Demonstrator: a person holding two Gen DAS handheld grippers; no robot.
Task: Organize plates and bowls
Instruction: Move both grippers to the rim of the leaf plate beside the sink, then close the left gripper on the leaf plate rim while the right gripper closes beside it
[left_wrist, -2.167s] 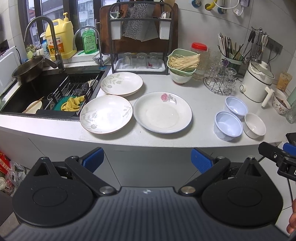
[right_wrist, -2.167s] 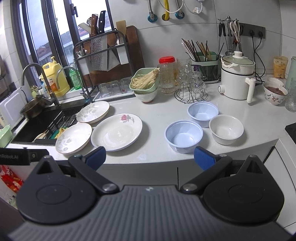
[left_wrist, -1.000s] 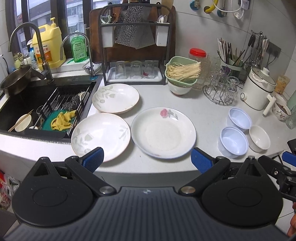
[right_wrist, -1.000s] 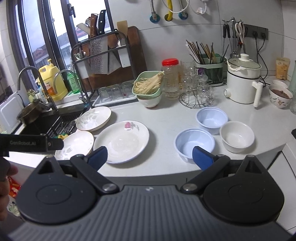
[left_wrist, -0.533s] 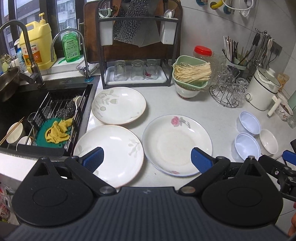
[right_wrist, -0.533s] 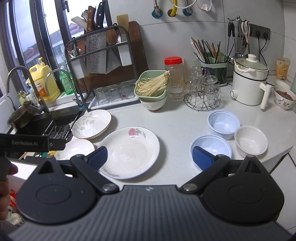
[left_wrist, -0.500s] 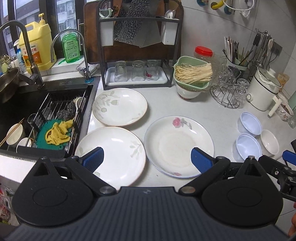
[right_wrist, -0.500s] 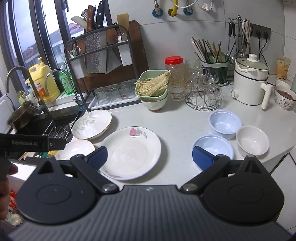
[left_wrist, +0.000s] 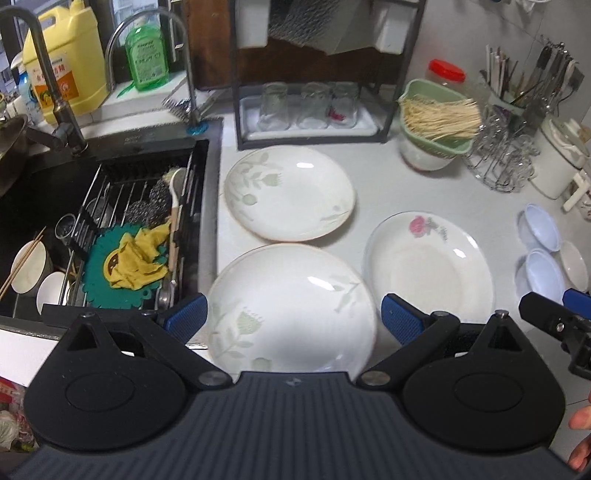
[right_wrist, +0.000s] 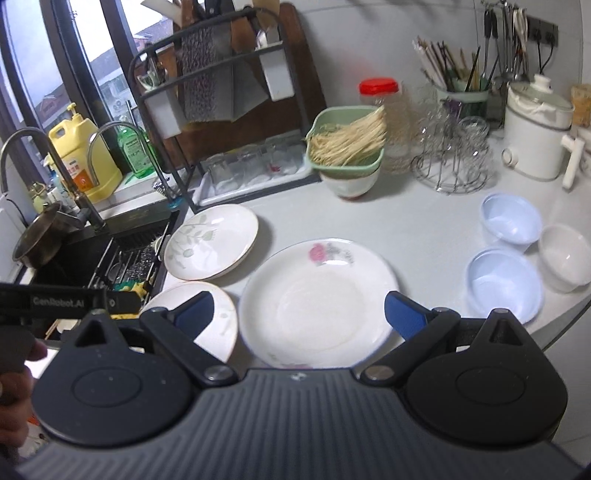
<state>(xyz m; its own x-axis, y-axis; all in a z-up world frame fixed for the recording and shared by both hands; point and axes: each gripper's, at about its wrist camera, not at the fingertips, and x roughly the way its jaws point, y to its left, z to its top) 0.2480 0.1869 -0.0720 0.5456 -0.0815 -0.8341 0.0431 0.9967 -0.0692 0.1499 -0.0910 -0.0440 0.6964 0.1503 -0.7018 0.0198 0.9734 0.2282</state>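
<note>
Three white plates lie on the counter. The near leaf-pattern plate (left_wrist: 291, 306) sits right below my open left gripper (left_wrist: 291, 315). A second leaf-pattern plate (left_wrist: 290, 192) lies behind it. The rose plate (right_wrist: 319, 299) lies under my open right gripper (right_wrist: 299, 314) and also shows in the left wrist view (left_wrist: 430, 267). Two light blue bowls (right_wrist: 504, 282) (right_wrist: 509, 221) and a white bowl (right_wrist: 565, 258) stand at the right. Both grippers are empty.
A black sink (left_wrist: 66, 206) with a rack, cloth and scrubbers is at the left. A dark rack with glasses (left_wrist: 310, 107), a green noodle basket (left_wrist: 436, 125), a wire glass stand (right_wrist: 450, 162) and a white pot (right_wrist: 535, 136) line the back.
Both grippers have moved forward and lower over the counter. The plates now look larger and sit between the fingers. Nothing on the counter has moved.
</note>
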